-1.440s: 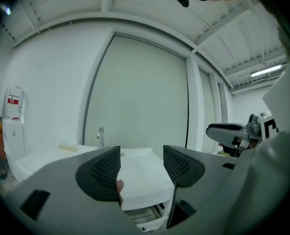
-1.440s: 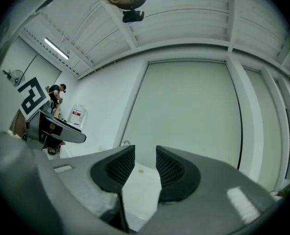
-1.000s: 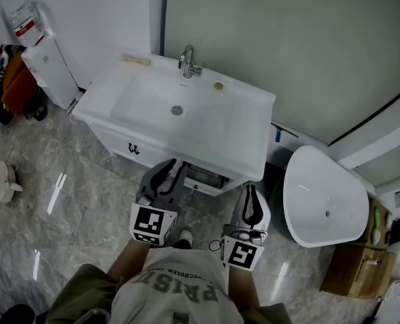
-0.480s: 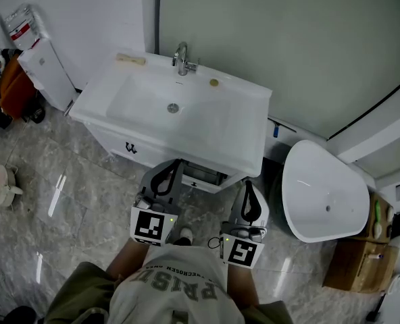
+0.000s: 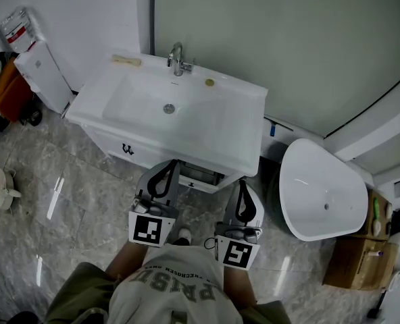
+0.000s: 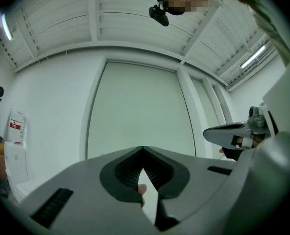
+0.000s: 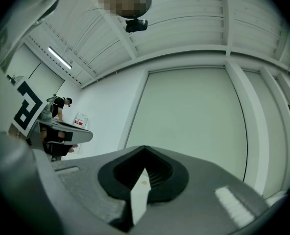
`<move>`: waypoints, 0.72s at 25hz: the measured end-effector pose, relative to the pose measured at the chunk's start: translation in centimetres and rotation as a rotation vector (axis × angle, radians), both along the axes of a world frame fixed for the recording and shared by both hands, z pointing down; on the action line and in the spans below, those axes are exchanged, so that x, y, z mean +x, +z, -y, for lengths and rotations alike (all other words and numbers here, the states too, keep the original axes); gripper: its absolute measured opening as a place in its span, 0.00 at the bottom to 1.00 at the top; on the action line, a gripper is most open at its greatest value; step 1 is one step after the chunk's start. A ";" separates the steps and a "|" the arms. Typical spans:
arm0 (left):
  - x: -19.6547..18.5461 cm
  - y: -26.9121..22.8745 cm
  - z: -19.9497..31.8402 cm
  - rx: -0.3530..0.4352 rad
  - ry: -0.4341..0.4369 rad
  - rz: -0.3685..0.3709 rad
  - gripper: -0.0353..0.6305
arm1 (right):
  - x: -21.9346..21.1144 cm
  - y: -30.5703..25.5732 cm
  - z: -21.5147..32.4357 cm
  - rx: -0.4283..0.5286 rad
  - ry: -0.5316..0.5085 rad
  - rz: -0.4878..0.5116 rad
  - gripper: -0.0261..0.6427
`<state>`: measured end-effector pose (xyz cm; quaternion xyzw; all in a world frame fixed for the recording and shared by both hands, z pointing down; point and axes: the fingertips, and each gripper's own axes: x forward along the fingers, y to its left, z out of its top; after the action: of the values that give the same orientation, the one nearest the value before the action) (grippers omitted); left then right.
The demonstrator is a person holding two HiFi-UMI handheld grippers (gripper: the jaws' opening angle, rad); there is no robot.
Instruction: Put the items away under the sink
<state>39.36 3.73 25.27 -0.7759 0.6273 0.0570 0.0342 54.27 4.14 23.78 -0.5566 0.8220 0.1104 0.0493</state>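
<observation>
Newly closed fingers (image 5: 158, 177) short of sink (image 5: 200, 123)

Noted I was in a bathroom: white sink (image 5: 213, 130) on a vanity cabinet (image 5: 115, 144), chrome tap (image 5: 177, 58) at its back edge, grey marble-patterned floor tiles (image 5: 71, 201), white oval fixture (image 5: 321, 194) beside it.

Bright, even, cool-white overhead light. Soft glare streaks on glossy grey marble floor (image 5: 54, 196); faint shadows only. Strong fisheye bending and black corner vignette in both gripper views. Blown-out highlight at long white ceiling strip lamp (image 6: 255, 58). Blur on close grey jaws.
</observation>
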 end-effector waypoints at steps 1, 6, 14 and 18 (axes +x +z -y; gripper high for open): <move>0.0 0.0 0.0 0.002 0.001 -0.001 0.07 | 0.0 -0.1 0.0 0.003 0.000 -0.001 0.04; 0.1 -0.1 0.1 0.003 0.003 -0.002 0.07 | -0.4 0.7 0.3 -0.020 -0.040 -0.038 0.04; 0.2 -0.2 -0.1 0.008 0.008 0.002 0.07 | -1.1 0.4 0.3 -0.035 -0.025 0.006 0.04; 0.2 -0.1 0.1 0.007 0.010 0.006 0.07 | -1.1 0.4 0.5 -0.034 -0.024 0.002 0.04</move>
<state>39.60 3.65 25.15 -0.7791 0.6231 0.0570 0.0385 53.21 3.66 24.22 -0.5475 0.8303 0.0954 0.0418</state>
